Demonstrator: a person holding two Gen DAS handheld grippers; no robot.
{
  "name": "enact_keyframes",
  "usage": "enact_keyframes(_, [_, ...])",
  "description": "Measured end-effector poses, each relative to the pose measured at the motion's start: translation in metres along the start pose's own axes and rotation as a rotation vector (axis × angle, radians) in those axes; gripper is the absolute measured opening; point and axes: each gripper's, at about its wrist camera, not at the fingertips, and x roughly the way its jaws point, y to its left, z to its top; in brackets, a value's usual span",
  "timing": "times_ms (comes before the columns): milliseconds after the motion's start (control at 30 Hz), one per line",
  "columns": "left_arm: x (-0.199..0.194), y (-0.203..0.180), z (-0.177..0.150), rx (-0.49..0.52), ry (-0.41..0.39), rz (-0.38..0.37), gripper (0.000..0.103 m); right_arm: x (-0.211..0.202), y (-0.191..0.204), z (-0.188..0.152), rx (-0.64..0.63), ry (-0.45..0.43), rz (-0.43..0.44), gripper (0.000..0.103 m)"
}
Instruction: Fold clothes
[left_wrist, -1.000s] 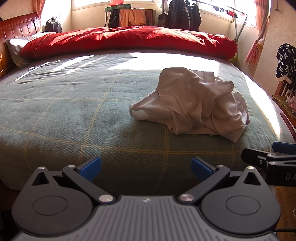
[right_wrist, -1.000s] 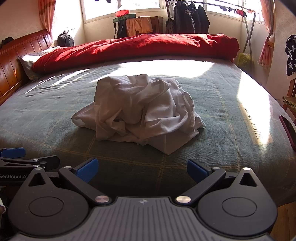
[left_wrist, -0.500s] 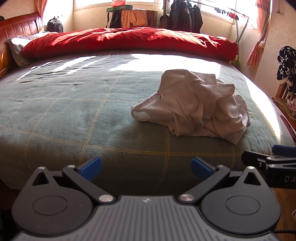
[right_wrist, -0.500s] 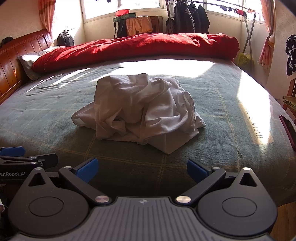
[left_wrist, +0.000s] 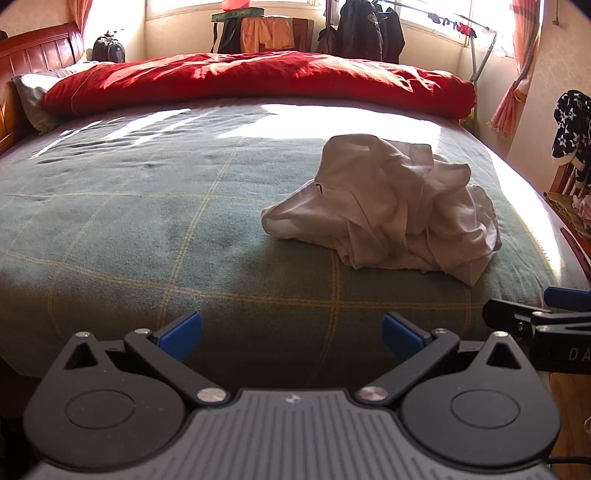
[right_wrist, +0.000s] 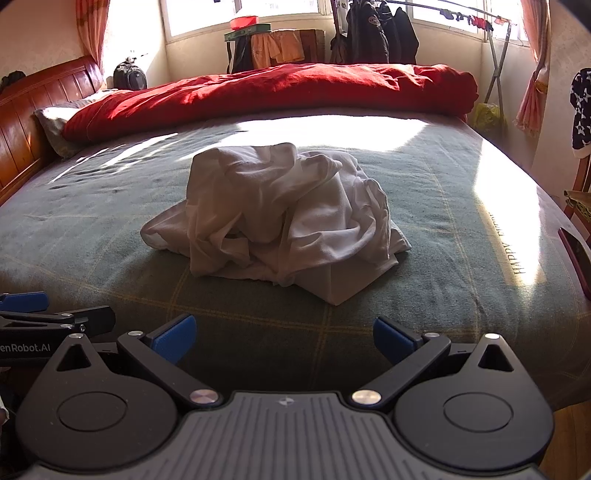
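Garment: a crumpled white garment (right_wrist: 280, 218) is heaped on the green plaid blanket (right_wrist: 92, 236), toward the near half of the bed; in the left wrist view it is seen to the right of centre (left_wrist: 388, 206). It is unfolded, with one flat corner pointing toward the near edge.
Left gripper: the left gripper (left_wrist: 291, 332) is held before the near edge of the bed, its blue-padded fingers (left_wrist: 181, 330) spread wide apart with nothing between them; it is well apart from the garment.
Right gripper: the right gripper (right_wrist: 284, 334) is likewise held before the near edge, jaws released and empty, with the garment straight ahead but not touched. Its side is also seen at the right margin of the left wrist view (left_wrist: 535, 325).
Path to garment: only bare blanket is seen between each gripper and the heap; nothing is found standing in the way.
Red duvet: a red duvet (right_wrist: 273, 92) is bunched across the far side of the bed, with a grey pillow (right_wrist: 55, 122) at its left end against the wooden headboard (right_wrist: 33, 110).
Far wall: dark jackets (right_wrist: 376, 33) are hung by the window, beside a drying rack (right_wrist: 495, 66); orange clothes (right_wrist: 277, 46) are draped over furniture.
Right margin: a star-patterned cloth (left_wrist: 572, 125) is hung near a chair, and a dark red flat object (right_wrist: 576, 258) is laid at the bed's right edge.
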Motion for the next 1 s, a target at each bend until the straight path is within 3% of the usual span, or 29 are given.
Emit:
enact_keyframes(567, [0.023,0.006,0.012,-0.038,0.028,-0.001,0.103,0.021,-0.008,0.011,0.009,0.031,-0.007,0.103])
enact_keyframes(1000, [0.072,-0.012,0.077,0.016,0.040,-0.015,0.103,0.065,-0.042,0.059,0.078,0.057,-0.056,0.103])
